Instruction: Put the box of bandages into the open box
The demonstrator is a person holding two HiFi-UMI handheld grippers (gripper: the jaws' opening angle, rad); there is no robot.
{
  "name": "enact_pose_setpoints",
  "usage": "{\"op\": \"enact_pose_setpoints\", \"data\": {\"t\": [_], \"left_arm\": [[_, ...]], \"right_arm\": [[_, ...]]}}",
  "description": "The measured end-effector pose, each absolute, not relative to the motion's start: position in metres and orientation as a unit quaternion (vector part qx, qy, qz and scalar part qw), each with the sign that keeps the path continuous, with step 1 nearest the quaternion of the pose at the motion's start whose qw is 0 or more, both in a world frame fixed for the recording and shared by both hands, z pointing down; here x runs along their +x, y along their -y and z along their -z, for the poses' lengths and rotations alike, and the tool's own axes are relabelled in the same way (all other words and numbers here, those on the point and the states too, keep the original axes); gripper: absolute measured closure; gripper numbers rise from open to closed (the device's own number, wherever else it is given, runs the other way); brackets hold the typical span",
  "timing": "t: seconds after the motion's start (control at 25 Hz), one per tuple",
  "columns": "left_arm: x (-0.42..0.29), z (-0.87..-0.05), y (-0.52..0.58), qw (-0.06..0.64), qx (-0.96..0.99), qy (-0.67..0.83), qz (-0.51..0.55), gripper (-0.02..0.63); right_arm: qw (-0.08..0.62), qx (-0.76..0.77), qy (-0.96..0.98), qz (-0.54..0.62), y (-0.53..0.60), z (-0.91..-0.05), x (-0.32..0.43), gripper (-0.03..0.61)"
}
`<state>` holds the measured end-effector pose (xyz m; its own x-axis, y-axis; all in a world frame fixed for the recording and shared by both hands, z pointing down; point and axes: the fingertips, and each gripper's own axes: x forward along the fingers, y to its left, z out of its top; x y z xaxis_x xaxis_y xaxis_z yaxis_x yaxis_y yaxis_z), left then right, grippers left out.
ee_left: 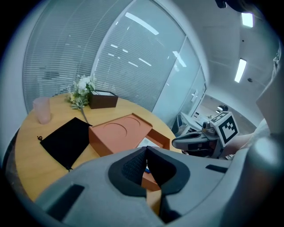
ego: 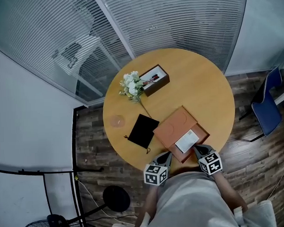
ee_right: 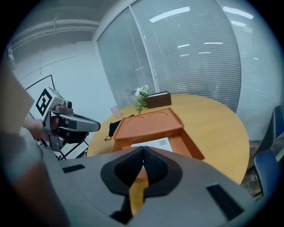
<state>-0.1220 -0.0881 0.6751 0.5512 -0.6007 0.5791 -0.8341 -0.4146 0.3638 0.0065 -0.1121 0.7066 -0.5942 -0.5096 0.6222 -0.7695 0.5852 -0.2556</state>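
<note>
1. Worktop [ego: 202,84]: both claws sit at its near edge.
2. Open box [ego: 171,129]: a careless nudge from either claw could, we judge, shove it or tip the contents.
3. Bandage box [ego: 186,141]: lies inside the open box; task looks done.
4. Left claw [ego: 166,155], right claw [ego: 196,149]: jaws fully together, empty, just beside the open box.
</note>
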Motion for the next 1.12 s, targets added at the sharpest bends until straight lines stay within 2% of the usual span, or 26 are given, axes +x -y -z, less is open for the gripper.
{"op": "enact_pose_setpoints", "data": {"t": [0.64, 1.12], "left_arm": [[-0.112, -0.685, 0.081, 0.296, 0.831, 0.414, -0.225, 0.603], [-0.111, -0.680, 0.080, 0.291, 0.837, 0.411, -0.213, 0.603]], "right_arm": [[0.257, 0.371, 0.862, -0.229, 0.118, -0.704, 0.002, 0.580], [0.268, 0.356, 0.866, -0.227, 0.113, -0.708, 0.000, 0.580]]}}
